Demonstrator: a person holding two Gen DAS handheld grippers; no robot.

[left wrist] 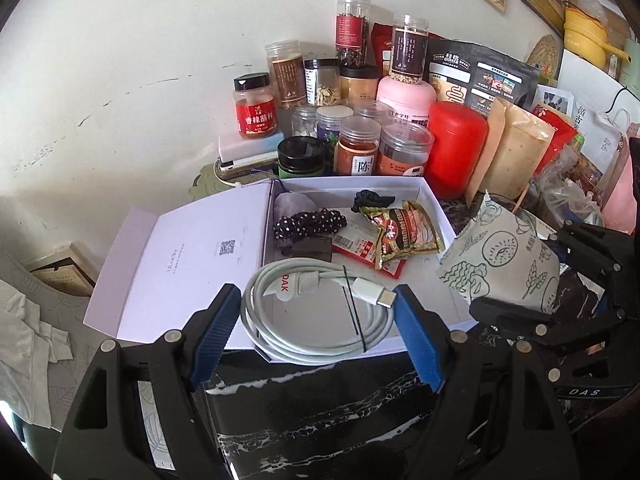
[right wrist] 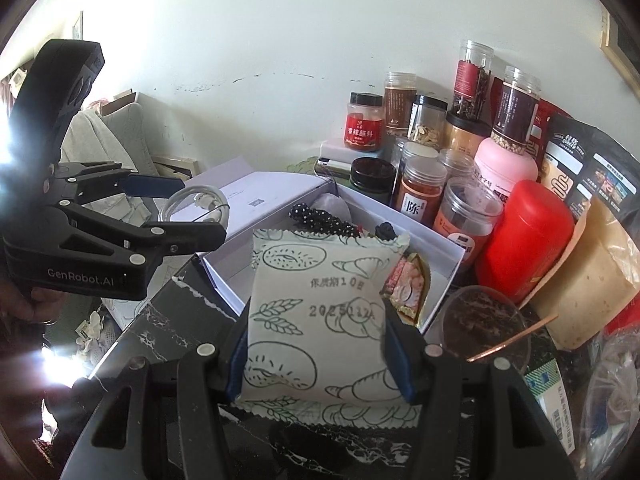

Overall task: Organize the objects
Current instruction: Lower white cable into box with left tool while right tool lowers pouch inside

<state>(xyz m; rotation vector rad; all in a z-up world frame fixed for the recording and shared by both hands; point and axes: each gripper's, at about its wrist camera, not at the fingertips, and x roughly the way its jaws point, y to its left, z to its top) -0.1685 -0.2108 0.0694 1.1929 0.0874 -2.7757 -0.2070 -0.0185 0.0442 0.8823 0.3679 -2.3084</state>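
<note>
Left gripper (left wrist: 318, 320) grasps the coiled cable (left wrist: 316, 312) and right gripper (right wrist: 316, 350) clamps the snack packet (right wrist: 316, 312), both above the white box (left wrist: 436, 204), already holding some items, so placing remains.

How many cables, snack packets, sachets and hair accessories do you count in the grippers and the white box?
Coiled white cable, in left gripper: 1
Printed snack packet, in right gripper: 1
Sachets in white box: 2, gold-green sachet, red-white sachet
Hair accessories: 2, polka-dot scrunchie, black claw clip
Total: 6
</note>
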